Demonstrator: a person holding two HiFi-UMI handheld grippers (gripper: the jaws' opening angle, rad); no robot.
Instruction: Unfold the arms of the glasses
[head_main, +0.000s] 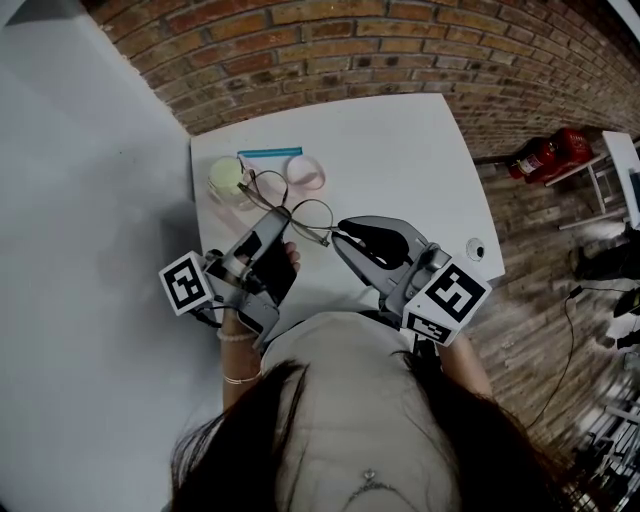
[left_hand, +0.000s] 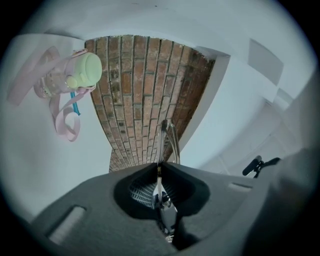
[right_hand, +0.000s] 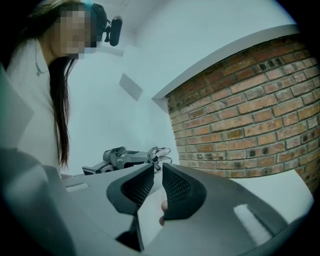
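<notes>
- Left gripper (left_hand: 160, 165), low in the centre of its own view, is clamped on the thin wire glasses (left_hand: 163, 137), which rise past its tips.
- Right gripper (right_hand: 158, 166) has its jaws slightly parted and empty, with the glasses just beyond its tips.

We see our right gripper (right_hand: 158, 167) with its jaws a narrow gap apart and nothing between them; a fingertip (right_hand: 162, 206) shows behind the gap. Just beyond the tips, the left gripper (right_hand: 120, 160) holds the wire-framed glasses (right_hand: 159, 151). A brick wall (right_hand: 240, 120) fills the right, and long dark hair (right_hand: 59, 100) hangs at the left.
</notes>
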